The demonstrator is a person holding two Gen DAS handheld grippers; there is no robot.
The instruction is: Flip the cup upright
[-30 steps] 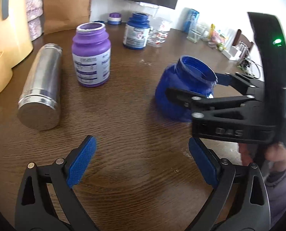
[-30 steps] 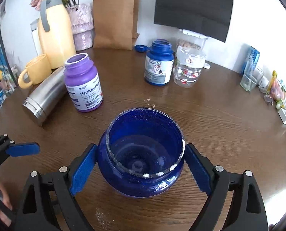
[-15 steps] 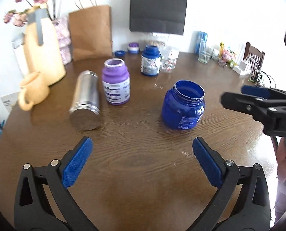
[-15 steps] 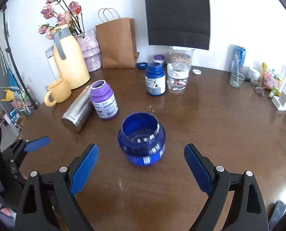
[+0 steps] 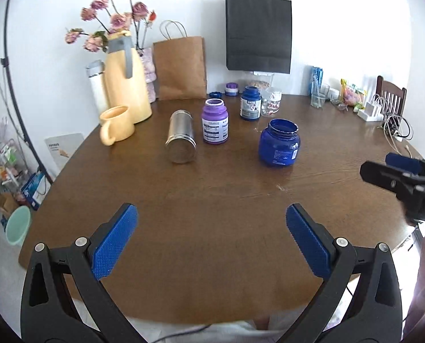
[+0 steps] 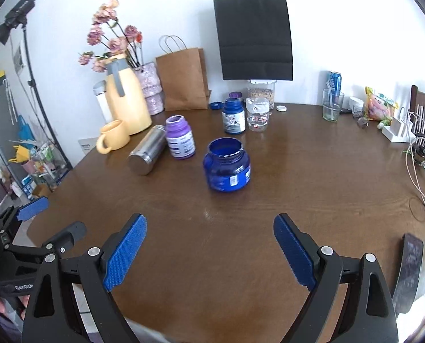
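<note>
A wide blue jar stands upright on the brown table, mouth up, with nothing touching it. To its left a steel cup lies on its side, base toward me. My left gripper is open and empty over the table's near edge, well short of both. My right gripper is also open and empty, pulled back from the jar. Its fingers show at the right edge of the left wrist view.
A purple bottle stands between cup and jar, with a dark blue bottle behind. A yellow mug and yellow jug sit far left. Cables and a phone lie at the right.
The right gripper let go of the blue jar, which now stands upright alone. Both grippers have drawn back toward the near table edge.
</note>
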